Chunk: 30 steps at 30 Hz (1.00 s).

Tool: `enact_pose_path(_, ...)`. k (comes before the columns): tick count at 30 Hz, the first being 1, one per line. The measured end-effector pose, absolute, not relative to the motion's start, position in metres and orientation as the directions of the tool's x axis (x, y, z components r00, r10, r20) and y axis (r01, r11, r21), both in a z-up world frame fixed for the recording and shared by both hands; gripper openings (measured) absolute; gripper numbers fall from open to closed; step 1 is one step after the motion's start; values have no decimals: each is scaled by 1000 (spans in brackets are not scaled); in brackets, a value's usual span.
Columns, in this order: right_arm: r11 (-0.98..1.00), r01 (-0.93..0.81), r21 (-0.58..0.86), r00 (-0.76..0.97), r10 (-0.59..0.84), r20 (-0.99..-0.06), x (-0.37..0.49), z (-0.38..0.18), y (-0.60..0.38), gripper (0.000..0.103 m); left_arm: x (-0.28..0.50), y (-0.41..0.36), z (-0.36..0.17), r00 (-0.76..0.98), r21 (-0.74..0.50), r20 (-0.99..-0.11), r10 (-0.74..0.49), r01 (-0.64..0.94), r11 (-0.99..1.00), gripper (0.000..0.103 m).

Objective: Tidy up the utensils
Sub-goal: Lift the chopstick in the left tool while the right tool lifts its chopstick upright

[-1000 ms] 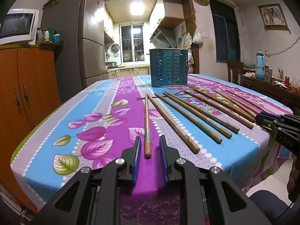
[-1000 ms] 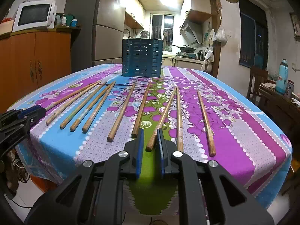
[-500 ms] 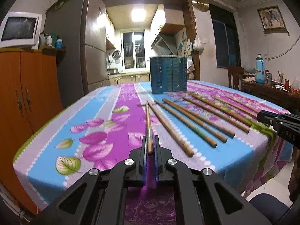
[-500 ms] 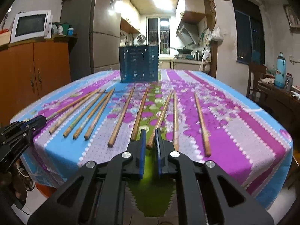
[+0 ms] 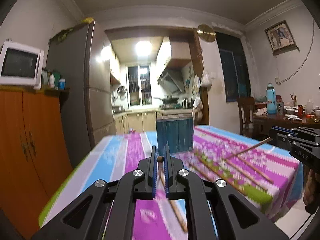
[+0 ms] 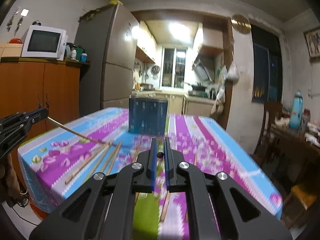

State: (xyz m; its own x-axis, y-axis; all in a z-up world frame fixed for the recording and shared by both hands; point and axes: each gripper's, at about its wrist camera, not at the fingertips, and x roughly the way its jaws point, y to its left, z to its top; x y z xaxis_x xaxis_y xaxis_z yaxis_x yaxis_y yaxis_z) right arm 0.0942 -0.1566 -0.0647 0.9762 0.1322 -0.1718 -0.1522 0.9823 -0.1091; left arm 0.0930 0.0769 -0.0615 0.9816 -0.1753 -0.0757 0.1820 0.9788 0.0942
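Chopsticks (image 5: 160, 159) (image 6: 160, 155) clamped end-on, one per gripper (image 5: 160, 156) (image 6: 159, 154), shafts probably drooping toward tabletop (image 5: 280, 160); blue holder (image 6: 147, 116) dead ahead, nearer left gripper, blurred.

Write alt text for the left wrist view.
The black left gripper is shut on a brown wooden chopstick, lifted above a floral purple-and-blue tablecloth. More chopsticks lie on it before a dark blue slotted utensil holder.

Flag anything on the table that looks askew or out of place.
Nothing damaged or spilled. Each claw, left and right, holds one chopstick raised at a slant; loose chopsticks lie fanned, not parallel, before the blue holder.
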Motion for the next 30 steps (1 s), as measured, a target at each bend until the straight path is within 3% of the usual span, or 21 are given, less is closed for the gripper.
enact_pose_path(6, 965, -226, -134, 964, 201, -177, 118, -24, -160, 5, 118, 59, -20, 979, 153, -43, -201, 205, 967, 7)
enact_pose_path(12, 952, -288, -104, 932, 254, -260, 164, 4, -169, 5, 155, 49, 5, 972, 171, -83, -221, 232, 958, 8)
enact_pose_path(21, 935, -350, -65, 882, 305, -359, 210, 36, -166, 5, 201, 49, 35, 961, 130, -144, -237, 256, 958, 7)
enact_pose_path(30, 927, -374, 14, 847, 348, -402, 239, 51, -173, 5, 224, 40, 63, 949, 94, -168, -265, 283, 954, 7)
